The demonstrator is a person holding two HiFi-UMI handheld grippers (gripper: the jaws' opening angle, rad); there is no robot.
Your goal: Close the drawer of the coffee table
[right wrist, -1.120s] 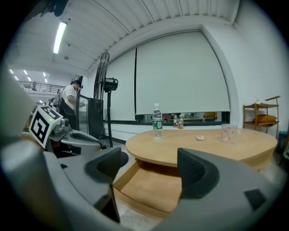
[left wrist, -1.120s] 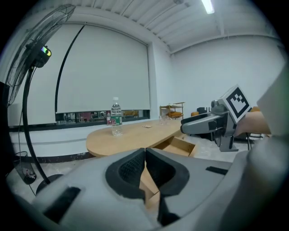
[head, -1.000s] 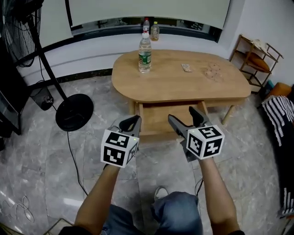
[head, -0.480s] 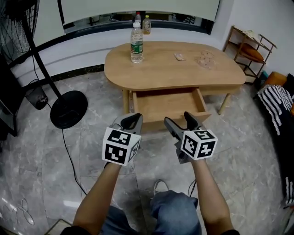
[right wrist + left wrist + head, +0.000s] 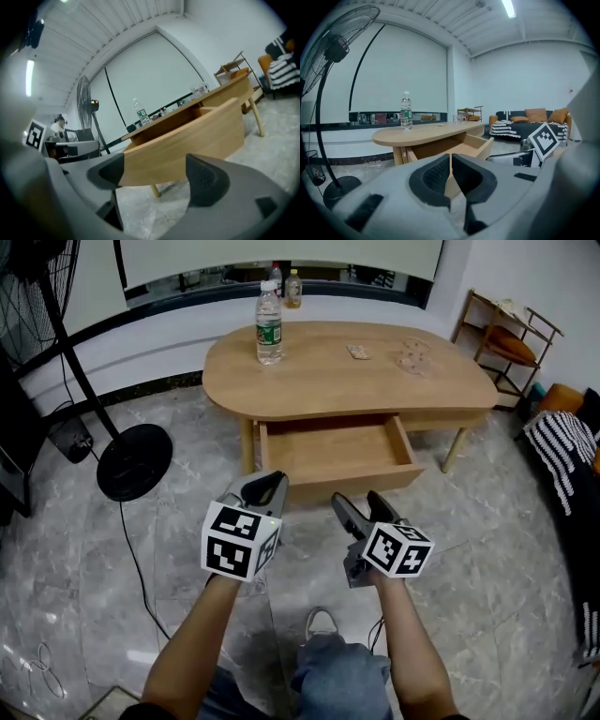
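Under the near edge of the coffee table's worktop (image 5: 375, 381), the drawer (image 5: 333, 451) stands pulled well out toward the person, and its inside looks bare as far as it shows. Both grippers hang above the marble floor (image 5: 469, 549) at the drawer's 6 o'clock, near its curved front (image 5: 187, 140) but not touching it.

The left gripper (image 5: 266, 487) has its fingers pressed together on nothing. The right gripper (image 5: 358, 504) has its fingers wide apart; they have just been opening a little further, and nothing sits between them, though the drawer front fills the gap behind.

This looks like the approach, with the push not yet begun. Next, I judge, a gripper must meet the front panel squarely and drive it toward 12 o'clock, evenly enough that the drawer does not skew on its runners.

A water bottle (image 5: 269, 322) stands at the worktop's 10 o'clock, and a fan base (image 5: 134, 460) lies at the drawer's 9 o'clock. No handle can be made out on the front. The drawer's rear is hidden beneath the worktop, and the small items at the worktop's 1 o'clock are too small to name.
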